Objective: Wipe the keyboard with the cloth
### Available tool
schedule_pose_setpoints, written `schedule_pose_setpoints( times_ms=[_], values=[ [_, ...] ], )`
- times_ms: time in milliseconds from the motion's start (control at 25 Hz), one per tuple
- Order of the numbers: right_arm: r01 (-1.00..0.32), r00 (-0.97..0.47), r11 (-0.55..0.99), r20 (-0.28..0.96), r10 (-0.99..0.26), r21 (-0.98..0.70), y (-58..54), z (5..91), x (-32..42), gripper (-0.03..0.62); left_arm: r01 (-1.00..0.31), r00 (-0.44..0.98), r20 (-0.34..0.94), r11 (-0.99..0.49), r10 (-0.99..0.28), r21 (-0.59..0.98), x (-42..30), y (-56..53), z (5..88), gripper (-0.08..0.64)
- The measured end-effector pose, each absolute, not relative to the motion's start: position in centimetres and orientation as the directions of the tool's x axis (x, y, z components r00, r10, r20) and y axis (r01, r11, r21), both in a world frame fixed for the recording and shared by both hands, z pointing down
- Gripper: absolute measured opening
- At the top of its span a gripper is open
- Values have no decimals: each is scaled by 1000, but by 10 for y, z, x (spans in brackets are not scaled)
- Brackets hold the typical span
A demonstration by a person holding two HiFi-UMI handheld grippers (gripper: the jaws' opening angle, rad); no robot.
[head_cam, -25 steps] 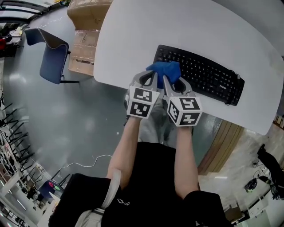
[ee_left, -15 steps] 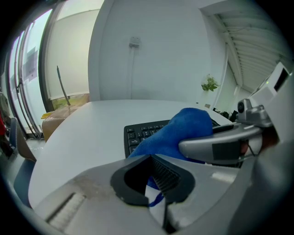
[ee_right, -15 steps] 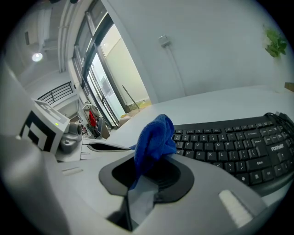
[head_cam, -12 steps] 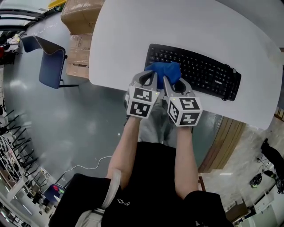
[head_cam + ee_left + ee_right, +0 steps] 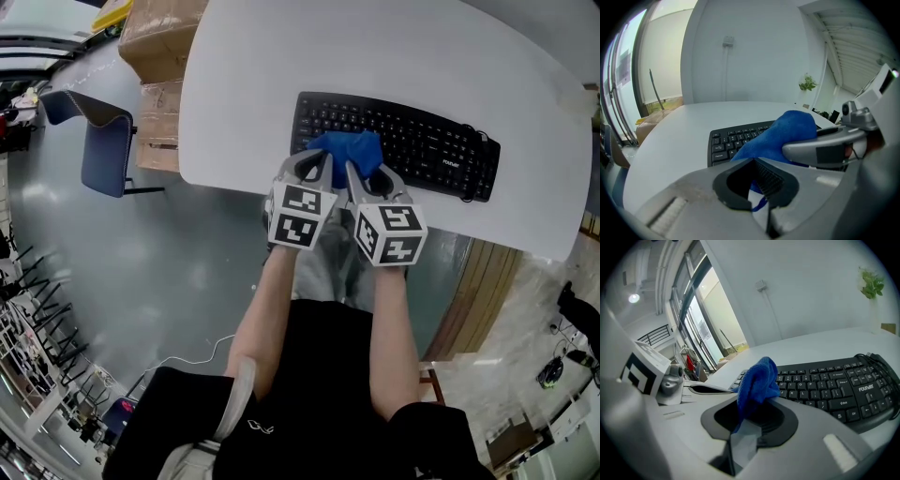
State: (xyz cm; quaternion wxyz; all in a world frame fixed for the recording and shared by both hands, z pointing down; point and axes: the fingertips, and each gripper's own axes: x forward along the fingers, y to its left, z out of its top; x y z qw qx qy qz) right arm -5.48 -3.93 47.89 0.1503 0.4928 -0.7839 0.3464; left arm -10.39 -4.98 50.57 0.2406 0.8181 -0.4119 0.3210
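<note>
A black keyboard [image 5: 422, 148] lies on the white table [image 5: 281, 84] near its front edge. A bunched blue cloth [image 5: 345, 150] rests over the keyboard's left-middle keys. My left gripper [image 5: 323, 164] and my right gripper [image 5: 361, 169] stand side by side, each shut on a near edge of the cloth. In the left gripper view the cloth [image 5: 780, 136] bulges up from the jaws over the keyboard [image 5: 729, 140]. In the right gripper view the cloth [image 5: 757, 380] rises from the jaws, with the keyboard [image 5: 834, 385] stretching to the right.
A blue chair [image 5: 103, 141] and cardboard boxes [image 5: 155, 56] stand on the grey floor left of the table. A wooden panel [image 5: 483, 281] sits under the table's right side. The keyboard's cable [image 5: 473, 139] loops at its right end.
In the head view the keyboard and table have shifted left relative to the grippers, so the cloth now sits further right along the keyboard. Both grippers keep their hold.
</note>
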Motion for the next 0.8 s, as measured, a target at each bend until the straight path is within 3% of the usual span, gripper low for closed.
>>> schedule_pose_setpoints(
  times_ms=[800],
  values=[
    [-897, -410, 196, 584, -701, -395, -31, 481, -1, 84, -775, 505, 728, -615, -464, 146, -50, -44, 506, -5]
  ],
)
